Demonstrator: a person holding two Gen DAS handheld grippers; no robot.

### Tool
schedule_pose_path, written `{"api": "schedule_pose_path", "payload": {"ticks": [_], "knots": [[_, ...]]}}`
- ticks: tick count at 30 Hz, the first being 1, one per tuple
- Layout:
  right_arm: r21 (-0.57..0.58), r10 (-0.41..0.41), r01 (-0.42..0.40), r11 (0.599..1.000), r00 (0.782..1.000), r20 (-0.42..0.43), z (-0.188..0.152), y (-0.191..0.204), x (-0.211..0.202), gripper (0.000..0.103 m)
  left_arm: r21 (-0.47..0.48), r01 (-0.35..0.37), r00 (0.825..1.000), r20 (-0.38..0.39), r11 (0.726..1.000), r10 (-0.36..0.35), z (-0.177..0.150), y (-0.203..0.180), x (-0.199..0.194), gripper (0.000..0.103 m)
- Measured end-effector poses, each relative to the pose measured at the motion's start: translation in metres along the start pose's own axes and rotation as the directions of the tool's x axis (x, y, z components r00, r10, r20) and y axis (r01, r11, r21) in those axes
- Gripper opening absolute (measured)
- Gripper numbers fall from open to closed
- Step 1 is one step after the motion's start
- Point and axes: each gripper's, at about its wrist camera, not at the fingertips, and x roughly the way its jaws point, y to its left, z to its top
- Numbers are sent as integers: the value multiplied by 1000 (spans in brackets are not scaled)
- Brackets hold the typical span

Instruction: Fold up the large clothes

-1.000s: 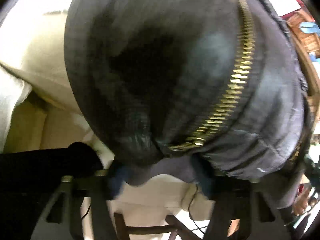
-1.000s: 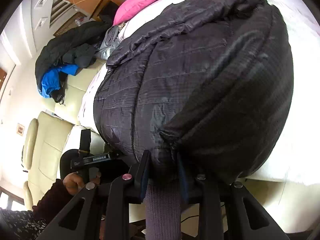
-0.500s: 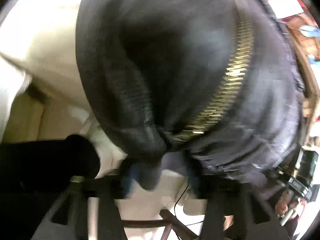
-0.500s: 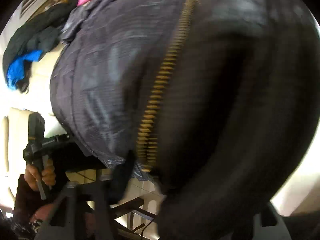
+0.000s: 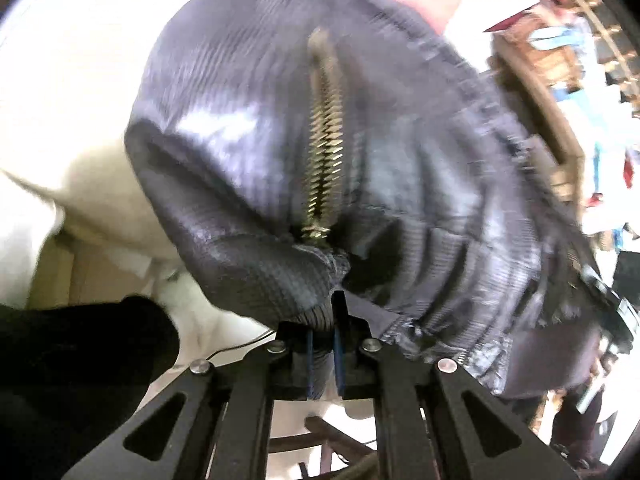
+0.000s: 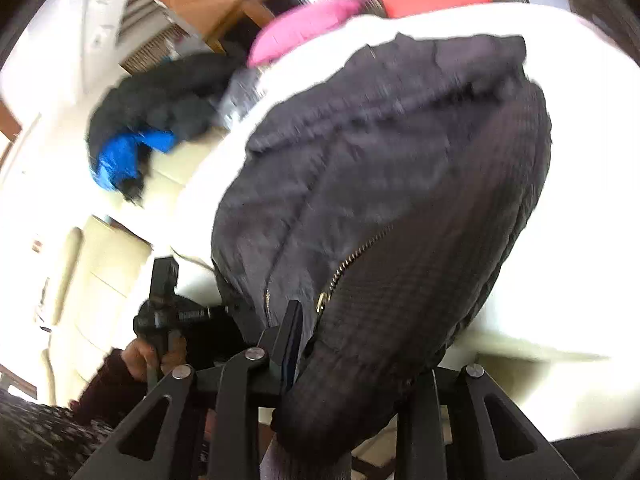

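Right claw (image 6: 340, 344) clamps dark jacket (image 6: 400, 184) hem — blurred.

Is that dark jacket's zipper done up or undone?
Cannot tell: the jacket is bunched, blurred; only a stretch of gold zipper shows.

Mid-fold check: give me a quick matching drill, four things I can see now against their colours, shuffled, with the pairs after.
Things:
1. jacket
2. zipper
3. pillow
4. garment on the sofa

Colours:
A. pink
B. blue
C. dark grey
D. brass

Pairs: 1-C, 2-D, 3-A, 4-B
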Motion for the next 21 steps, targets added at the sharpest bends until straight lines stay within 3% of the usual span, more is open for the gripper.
{"api": "schedule_pose_path", "payload": {"ticks": [5,13,21], "knots": [[-11,45,-44,999,991,125,25,5,-22,28,55,95,988,113,994,-101,35,-22,-57,8],[-32,65,-58,998,949,308,88,8,-42,28,144,173,931,298,974,-210,103,-52,-116,8],[-11,53,-54,999,913,405,142,-2,-34,28,171,154,893,397,973,-211,168,-66,-122,8]]}}
